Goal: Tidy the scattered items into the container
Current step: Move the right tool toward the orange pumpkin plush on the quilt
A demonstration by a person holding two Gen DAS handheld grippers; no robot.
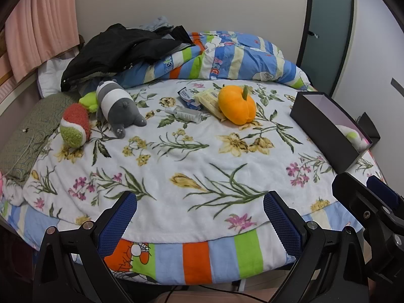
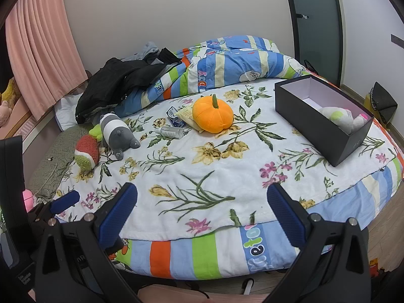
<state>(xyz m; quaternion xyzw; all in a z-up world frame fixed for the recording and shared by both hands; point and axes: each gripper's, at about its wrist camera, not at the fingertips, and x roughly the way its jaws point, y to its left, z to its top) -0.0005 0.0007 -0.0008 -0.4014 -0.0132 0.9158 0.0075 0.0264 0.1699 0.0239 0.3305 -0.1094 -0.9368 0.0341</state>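
Both grippers, left [image 1: 199,210] and right [image 2: 202,202], hang at the bed's near edge, fingers spread wide, gripping nothing. The pumpkin [image 2: 212,117], bottle [image 2: 172,132], packets [image 2: 186,116] and plush [image 2: 116,134] lie mid-blanket, well apart from the box [image 2: 318,123] at right. I'd worry the bottle rolls on that soft blanket, or a dropped toy tips the box

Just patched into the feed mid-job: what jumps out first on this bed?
The bright orange pumpkin plush sits mid-bed on the floral blanket, lying partly on a pale packet. To its right the dark open box already holds a white plush. At the left edge lie a grey-and-white plush animal and a red-and-green plush. Both the left gripper and the right gripper hover at the near edge, jaws wide apart and holding nothing.
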